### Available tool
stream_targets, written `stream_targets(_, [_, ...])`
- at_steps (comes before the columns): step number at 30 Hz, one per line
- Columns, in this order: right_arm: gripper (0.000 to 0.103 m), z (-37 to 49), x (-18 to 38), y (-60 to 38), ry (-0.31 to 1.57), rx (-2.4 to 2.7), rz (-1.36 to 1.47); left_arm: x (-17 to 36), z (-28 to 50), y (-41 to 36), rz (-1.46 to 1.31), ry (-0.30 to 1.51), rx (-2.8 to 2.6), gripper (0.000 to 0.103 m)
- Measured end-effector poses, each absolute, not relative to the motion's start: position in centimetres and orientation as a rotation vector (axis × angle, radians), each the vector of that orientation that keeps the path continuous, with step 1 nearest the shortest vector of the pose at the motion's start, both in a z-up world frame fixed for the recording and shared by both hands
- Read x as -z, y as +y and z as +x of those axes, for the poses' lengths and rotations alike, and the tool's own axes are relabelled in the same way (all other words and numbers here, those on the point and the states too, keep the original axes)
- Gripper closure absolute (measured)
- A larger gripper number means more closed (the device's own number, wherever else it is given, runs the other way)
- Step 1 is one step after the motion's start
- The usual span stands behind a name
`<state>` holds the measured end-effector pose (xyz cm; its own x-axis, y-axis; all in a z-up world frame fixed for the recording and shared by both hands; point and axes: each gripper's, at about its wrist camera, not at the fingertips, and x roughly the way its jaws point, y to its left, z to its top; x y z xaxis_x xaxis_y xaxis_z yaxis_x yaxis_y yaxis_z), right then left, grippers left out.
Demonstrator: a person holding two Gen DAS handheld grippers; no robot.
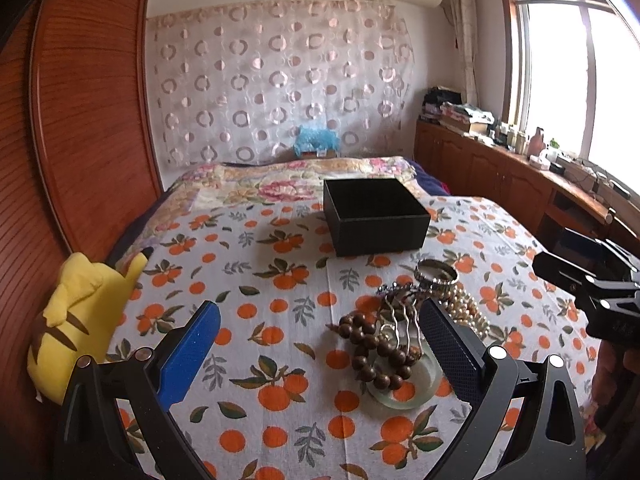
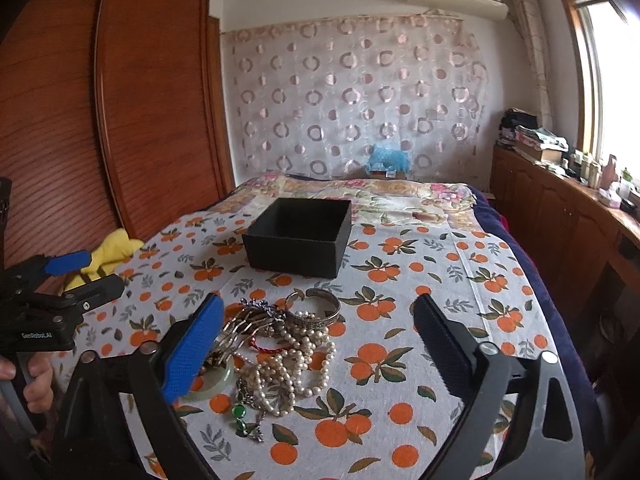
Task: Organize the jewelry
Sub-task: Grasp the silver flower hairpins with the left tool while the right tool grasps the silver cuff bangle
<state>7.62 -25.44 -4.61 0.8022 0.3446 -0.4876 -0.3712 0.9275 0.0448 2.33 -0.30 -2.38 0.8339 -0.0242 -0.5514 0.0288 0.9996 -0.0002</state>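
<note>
The jewelry lies in one tangled heap on the orange-print cloth (image 1: 280,320), at the middle of both views, with the open black box (image 1: 376,216) above it in the frame, well apart from the heap.

In the left wrist view the left gripper (image 1: 320,344) stands wide open and holds nothing. The wooden beads (image 1: 372,354) and the silver comb (image 1: 404,320) sit in the right half of its gap, close to the dark right finger; the jade bangle (image 1: 416,396) lies under the beads and runs partly behind that finger. The bangle may touch the finger, but the view does not settle it. The silver cuff (image 1: 436,274) and the pearls (image 1: 468,308) lie above and right of the fingertip, outside the gap.

In the right wrist view the right gripper (image 2: 320,344) is also wide apart and empty. The heap crowds the left half of its gap: the pearls (image 2: 296,364) near the middle, the cuff (image 2: 320,306) above them, the comb (image 2: 240,328) just beside the blue left finger, the bangle (image 2: 220,380) half hidden behind it. A green-stone pendant (image 2: 240,414) lies lowest in the frame. The right half of the gap shows bare cloth.
</note>
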Motion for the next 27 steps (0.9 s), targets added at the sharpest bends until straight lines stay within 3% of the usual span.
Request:
stream_targets(11, [0.011,10.6,5.8,-24.2,0.596,-0.496,-0.094,4.1,3.3,-0.1,0.010,0.639,0.052,0.006])
stream_targets(13, [0.019,11.7,6.4,-23.7,0.633,-0.526,-0.106,4.6,3.5,0.0,0.004,0.655,0.062,0.006])
stream_targets(27, [0.031,19.8,11.3,-21.8,0.867,-0.597,-0.128,7.3,6.2,-0.1,-0.007,0.756,0.133,0.006])
